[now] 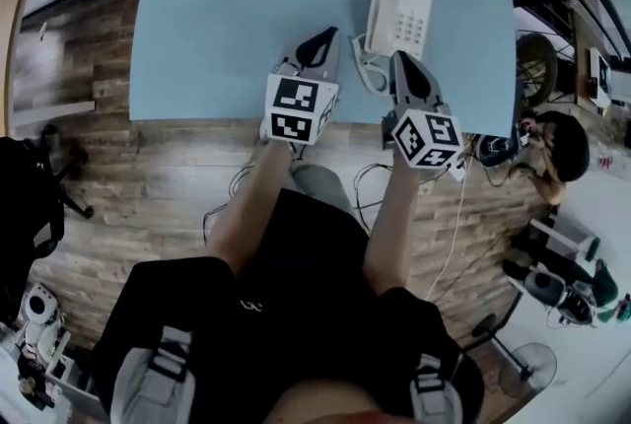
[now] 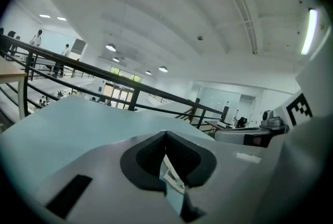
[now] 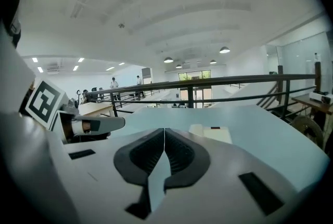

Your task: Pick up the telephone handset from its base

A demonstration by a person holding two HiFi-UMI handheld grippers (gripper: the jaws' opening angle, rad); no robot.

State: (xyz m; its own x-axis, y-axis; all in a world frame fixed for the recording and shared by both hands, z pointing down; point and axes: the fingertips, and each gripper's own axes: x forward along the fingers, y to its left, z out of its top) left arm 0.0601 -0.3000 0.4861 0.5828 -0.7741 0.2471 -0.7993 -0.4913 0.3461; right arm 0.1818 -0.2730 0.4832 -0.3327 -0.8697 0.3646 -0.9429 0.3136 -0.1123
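A white telephone base stands on the light blue table, right of centre, with its handset lying in the cradle on its left side. The coiled cord loops toward the table's near edge. My right gripper is shut and empty, its tips just short of the phone's near end. In the right gripper view the base lies just beyond the shut right gripper. My left gripper hovers over the table to the left of the phone, shut with nothing held.
The table's near edge runs under both grippers, with wooden floor and cables below it. A person sits on the floor at the right, and a fan stands at lower right. A dark railing runs beyond the table's far side.
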